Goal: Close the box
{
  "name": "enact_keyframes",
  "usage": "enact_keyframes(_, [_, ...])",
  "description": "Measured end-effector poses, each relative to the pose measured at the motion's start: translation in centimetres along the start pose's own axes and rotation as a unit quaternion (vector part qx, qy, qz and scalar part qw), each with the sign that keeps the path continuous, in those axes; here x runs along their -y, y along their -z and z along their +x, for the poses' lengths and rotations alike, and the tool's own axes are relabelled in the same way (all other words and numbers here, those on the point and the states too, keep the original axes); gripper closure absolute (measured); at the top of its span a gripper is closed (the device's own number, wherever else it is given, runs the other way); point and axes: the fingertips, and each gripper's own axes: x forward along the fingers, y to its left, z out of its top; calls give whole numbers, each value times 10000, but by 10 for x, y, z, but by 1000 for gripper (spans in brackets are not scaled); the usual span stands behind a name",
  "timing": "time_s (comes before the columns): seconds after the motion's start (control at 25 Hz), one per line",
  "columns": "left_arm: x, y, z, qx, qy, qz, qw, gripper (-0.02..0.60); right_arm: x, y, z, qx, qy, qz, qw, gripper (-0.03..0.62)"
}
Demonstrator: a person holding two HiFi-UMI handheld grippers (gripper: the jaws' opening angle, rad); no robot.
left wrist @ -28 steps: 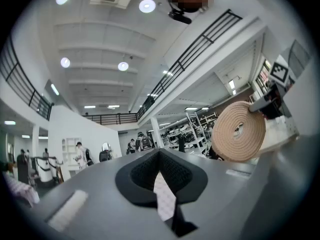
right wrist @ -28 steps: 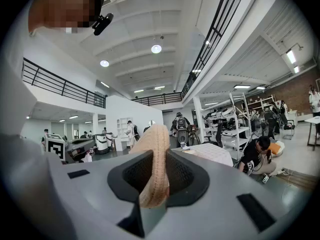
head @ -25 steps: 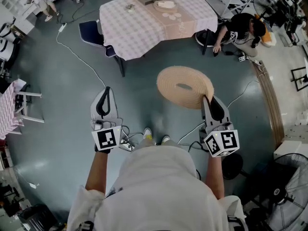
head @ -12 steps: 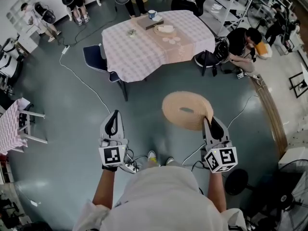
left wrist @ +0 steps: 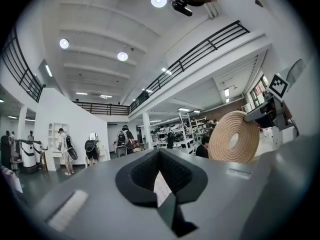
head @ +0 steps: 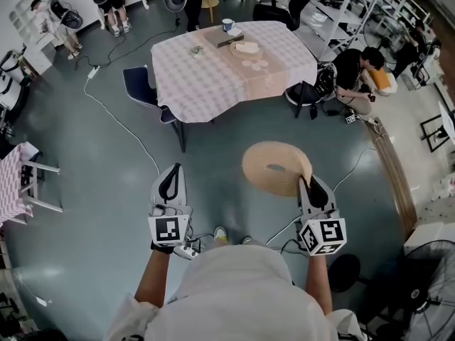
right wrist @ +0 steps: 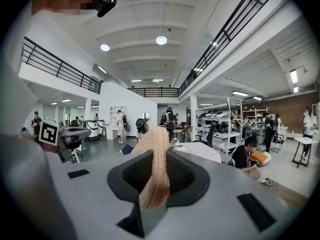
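My right gripper [head: 307, 180] is shut on the near rim of a round tan woven lid [head: 274, 169] with a hole in its middle. It holds the lid out in front of me, roughly flat above the floor. In the right gripper view the lid's edge [right wrist: 156, 154] runs up between the pads. My left gripper [head: 174, 168] is shut and holds nothing, level with the right one; its view shows the lid [left wrist: 234, 144] off to the right. Ahead stands a table with a checked cloth [head: 199, 77] bearing a cup [head: 227, 25], a flat brown item [head: 224, 39] and a tan item [head: 247, 47].
A blue chair [head: 142, 84] stands at the table's left. A person [head: 352, 66] crouches on the floor to its right. A cable [head: 121, 119] trails across the grey floor. A small side table [head: 14, 176] is at the left, a fan [head: 426, 254] at the right.
The view has tilted forward, so more of the table and room shows. Both grippers have sunk lower in the head view. The lid stays in the right gripper.
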Motion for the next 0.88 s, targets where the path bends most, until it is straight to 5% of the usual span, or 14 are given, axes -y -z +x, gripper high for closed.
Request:
enact_keyframes(0.48, [-16,26,11,-157,403,143,9990,580,-32,21,19,-440,75,-203,9988,514])
enact_keyframes(0.88, [-13,31,65,-35,432,-87,9990,580,9,27,79,-454,137,-124,9988,514])
